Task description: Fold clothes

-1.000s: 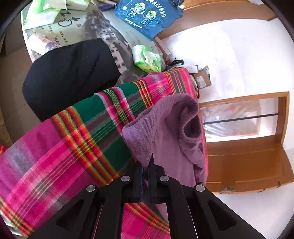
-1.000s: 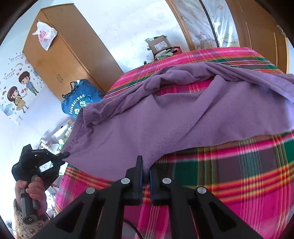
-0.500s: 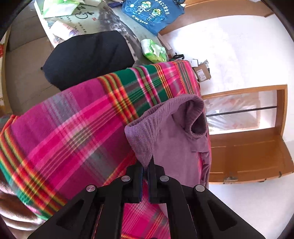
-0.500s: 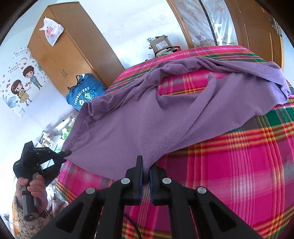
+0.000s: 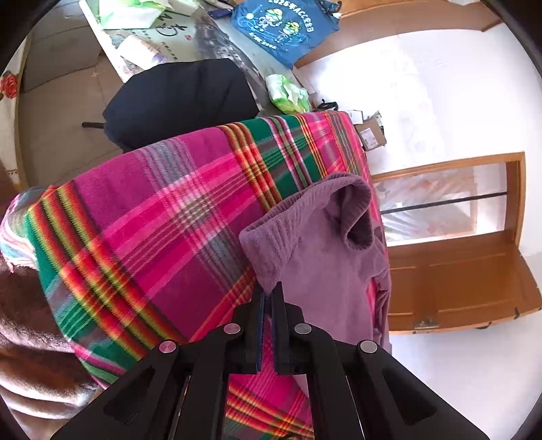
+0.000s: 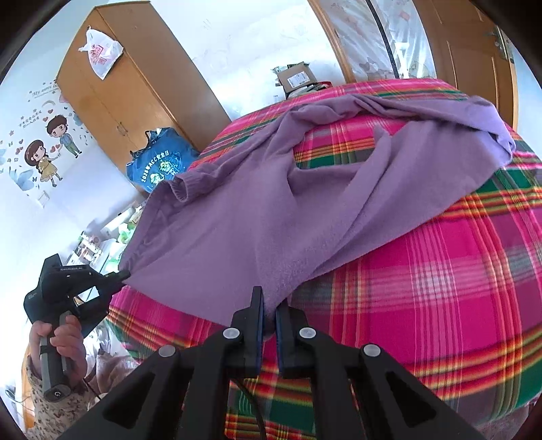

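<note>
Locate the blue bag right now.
Left wrist view: blue bag at top centre, against the wardrobe. Right wrist view: left of centre, at the wardrobe foot, beyond the plaid blanket.

Bright daylight, blown-out white walls, strong fisheye curvature, dark vignetted corners, slight blur

"2025" and "ACC" on the blue bag [image 5: 283,28]; "My sweet" on the wall sticker [image 6: 44,91].

Both hand-held grippers [image 5: 270,294] [image 6: 269,304] clamped shut.
</note>
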Demonstrator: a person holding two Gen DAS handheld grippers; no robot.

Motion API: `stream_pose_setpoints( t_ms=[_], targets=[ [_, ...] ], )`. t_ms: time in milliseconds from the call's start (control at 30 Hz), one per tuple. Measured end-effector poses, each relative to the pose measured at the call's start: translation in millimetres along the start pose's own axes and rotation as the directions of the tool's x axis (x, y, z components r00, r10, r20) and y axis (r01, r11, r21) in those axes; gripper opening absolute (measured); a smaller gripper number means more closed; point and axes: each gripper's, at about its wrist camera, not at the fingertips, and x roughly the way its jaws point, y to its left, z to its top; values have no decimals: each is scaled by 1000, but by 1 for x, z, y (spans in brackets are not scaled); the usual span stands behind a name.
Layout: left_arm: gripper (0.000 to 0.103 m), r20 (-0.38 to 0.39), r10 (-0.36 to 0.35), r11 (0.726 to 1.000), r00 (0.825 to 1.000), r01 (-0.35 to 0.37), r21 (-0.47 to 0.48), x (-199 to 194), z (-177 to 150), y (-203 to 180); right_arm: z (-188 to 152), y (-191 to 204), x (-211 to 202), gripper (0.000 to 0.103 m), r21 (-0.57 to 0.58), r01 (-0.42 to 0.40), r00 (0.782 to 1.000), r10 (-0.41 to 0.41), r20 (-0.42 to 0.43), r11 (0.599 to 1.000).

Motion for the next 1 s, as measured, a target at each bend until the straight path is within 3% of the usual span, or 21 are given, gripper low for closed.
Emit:
stream_pose_setpoints(
  t_ms=[300, 500, 600, 700, 900, 1000],
  targets=[
    [3, 29, 12, 1000, 1000, -12, 2, -10, 3, 12, -7, 7, -2, 6, -42, 31, 1000, -31, 6, 999],
    [13, 75, 33, 998, 997, -37, 51, -16, 12, 11, -7, 26, -3, 8, -162, 83, 996, -76, 50, 983],
    [17, 58, 29, 996, 998, -34, 84, -11, 16, 8, -7, 36, -4, 10, -220, 111, 992, -97, 75, 969],
    [17, 14, 9, 996, 1000, -10, 88, -2, 18, 6, -7, 46, -5, 22, -277, 139, 988, -116, 100, 951],
    [18, -6, 11, 991, 1000, -10, 131, 6, 19, -7, -4, 87, 13, 23, -416, 178, 980, -122, 157, 892],
    [18, -15, -2, 989, 1000, 4, 145, 6, 21, -14, -2, 101, 34, 28, -472, 84, 996, -60, 66, 878]
  ],
)
